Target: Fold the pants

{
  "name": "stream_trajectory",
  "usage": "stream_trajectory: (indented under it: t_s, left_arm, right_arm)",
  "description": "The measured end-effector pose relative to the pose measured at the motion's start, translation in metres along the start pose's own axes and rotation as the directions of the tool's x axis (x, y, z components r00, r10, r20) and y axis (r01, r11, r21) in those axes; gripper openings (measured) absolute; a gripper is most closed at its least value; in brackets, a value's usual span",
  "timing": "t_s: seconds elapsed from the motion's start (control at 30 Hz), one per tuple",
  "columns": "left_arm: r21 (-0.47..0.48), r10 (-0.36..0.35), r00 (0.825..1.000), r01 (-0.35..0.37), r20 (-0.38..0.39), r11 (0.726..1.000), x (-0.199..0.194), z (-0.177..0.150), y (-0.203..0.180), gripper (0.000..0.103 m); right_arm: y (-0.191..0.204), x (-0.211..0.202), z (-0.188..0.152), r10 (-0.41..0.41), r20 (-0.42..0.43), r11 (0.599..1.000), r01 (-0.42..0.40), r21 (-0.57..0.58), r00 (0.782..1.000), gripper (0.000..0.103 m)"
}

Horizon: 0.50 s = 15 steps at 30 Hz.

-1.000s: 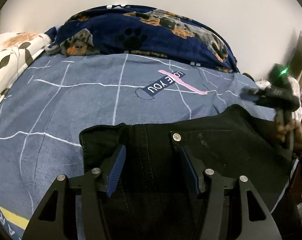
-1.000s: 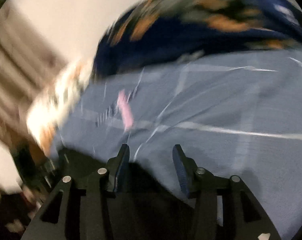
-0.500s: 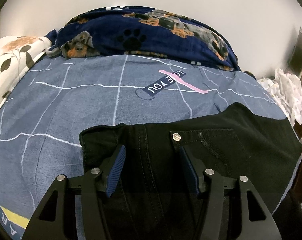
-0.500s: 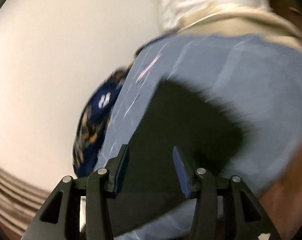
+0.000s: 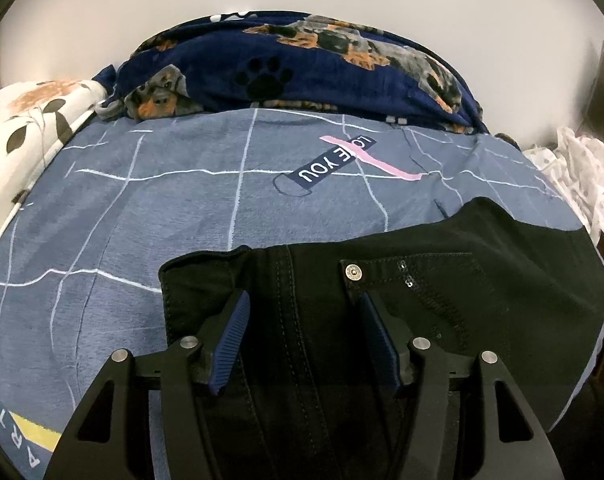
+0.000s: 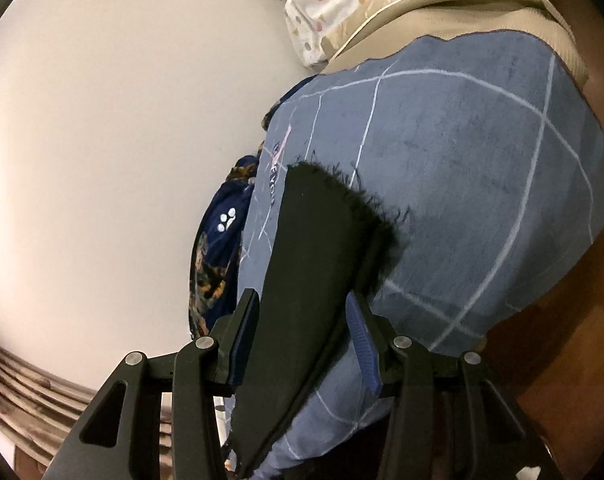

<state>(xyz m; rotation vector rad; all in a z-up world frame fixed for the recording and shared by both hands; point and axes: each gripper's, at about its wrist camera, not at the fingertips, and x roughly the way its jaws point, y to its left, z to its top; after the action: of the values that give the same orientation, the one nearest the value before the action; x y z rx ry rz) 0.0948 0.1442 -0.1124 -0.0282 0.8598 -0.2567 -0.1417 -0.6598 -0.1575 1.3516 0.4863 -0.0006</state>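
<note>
Now the black pants [image 5: 402, 320] are seen lying on the blue checked bedspread [image 5: 142, 220], folded lengthwise, with the waistband end directly under and ahead of the left claw [image 5: 302, 320]. Its blue fingers [image 5: 232, 340] are spread apart above the denim, one on each side of the seam, with the pocket rivet [image 5: 353, 272] just ahead of the right-hand finger; no fabric is pinched between them, so this claw is judged to be open and merely poised over the waist.

A second ago the right claw [image 6: 302, 320] was seen in the left wrist view at the far right end of the pants; it is gone from that view now, and the right wrist view has been swung round so that the bed is looked at sideways from the hem end. The frayed hem [image 6: 342, 192] is shown ahead of this claw, and the leg is run back between its fingers [image 6: 364, 344]. The fingers are set apart; whether the cloth is actually pressed cannot be told.

This change is read as a repositioning for the next fold: the hem end is probably to be gripped and carried toward the waist, which is left unclamped for now. The dog-print blanket [image 5: 302, 68] lies well beyond the left claw
</note>
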Motion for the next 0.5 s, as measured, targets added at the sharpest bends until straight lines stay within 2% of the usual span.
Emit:
stream_trajectory:
  t_s: [0.37,0.43,0.47,0.5]
  left_arm:
    - [0.012,0.010,1.000,-0.010,-0.002,1.000,0.000,-0.001,-0.001,0.061]
    - [0.011,0.008,1.000,-0.008,-0.003,1.000,0.000,-0.001,0.000,0.061]
    - [0.011,0.008,1.000,-0.008,-0.003,1.000,0.000,-0.001,-0.001,0.061]
    - [0.011,0.008,1.000,-0.008,-0.003,1.000,0.000,-0.001,0.000,0.061]
  right_arm:
    - [-0.003,0.028,0.010,-0.078,-0.044,0.997,0.078,-0.003,0.996,0.042]
    - [0.001,0.031,0.008,-0.116,-0.040,0.993,0.115,-0.033,0.992,0.030]
    - [0.000,0.035,0.008,-0.152,-0.043,0.988,0.150,-0.036,0.987,0.011]
    - [-0.004,0.038,0.008,-0.175,-0.053,0.985,0.174,-0.016,0.983,0.006]
